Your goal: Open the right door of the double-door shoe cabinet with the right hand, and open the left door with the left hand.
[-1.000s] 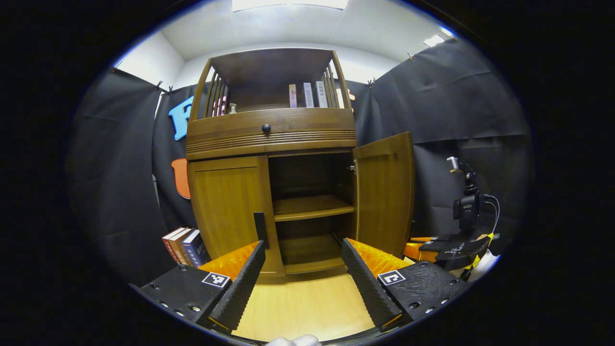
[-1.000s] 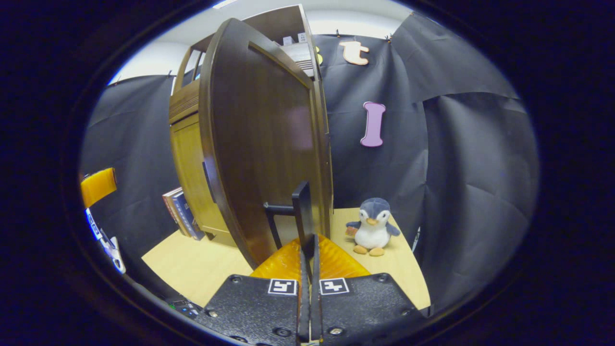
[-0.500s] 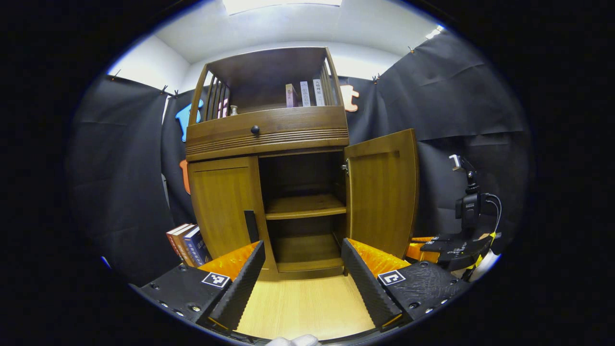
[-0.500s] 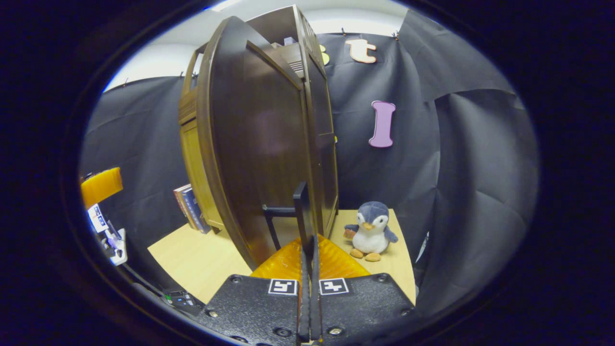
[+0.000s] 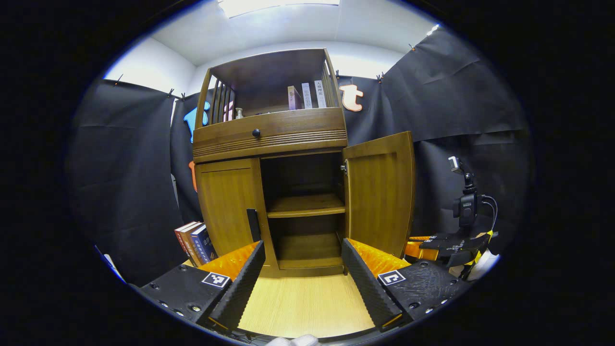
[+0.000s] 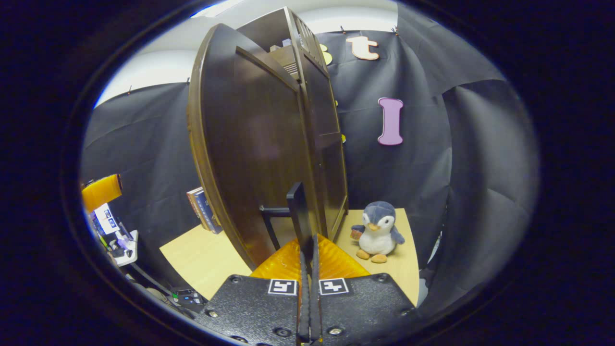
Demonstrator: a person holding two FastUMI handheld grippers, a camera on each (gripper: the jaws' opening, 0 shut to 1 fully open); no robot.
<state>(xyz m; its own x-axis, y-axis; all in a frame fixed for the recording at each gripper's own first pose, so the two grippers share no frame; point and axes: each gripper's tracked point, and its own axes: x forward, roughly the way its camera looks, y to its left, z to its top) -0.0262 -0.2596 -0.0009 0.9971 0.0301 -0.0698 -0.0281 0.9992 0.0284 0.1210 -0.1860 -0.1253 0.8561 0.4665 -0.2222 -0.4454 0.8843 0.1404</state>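
The wooden shoe cabinet point(image 5: 271, 129) stands ahead in the left gripper view. Its left door point(image 5: 226, 202) is closed, with a dark upright handle point(image 5: 252, 225) at its inner edge. The right door point(image 5: 379, 192) is swung out wide, baring two inner shelves point(image 5: 305, 205). My left gripper point(image 5: 302, 246) is open and empty, short of the cabinet, with its left fingertip just below the left door's handle. In the right gripper view, the right door point(image 6: 254, 144) looms close and edge-on. My right gripper point(image 6: 308, 242) is shut on that door's dark handle point(image 6: 295, 211).
Several books point(image 5: 194, 240) lean against the cabinet's left side. A plush penguin point(image 6: 378, 230) sits on the light wooden floor point(image 5: 307, 302) to the cabinet's right. More books point(image 5: 307, 95) stand on the top shelf. The right gripper point(image 5: 449, 242) appears beside the open door.
The right door has swung further open with my right gripper on its handle. My left gripper has drawn back slightly from the cabinet and stays open.
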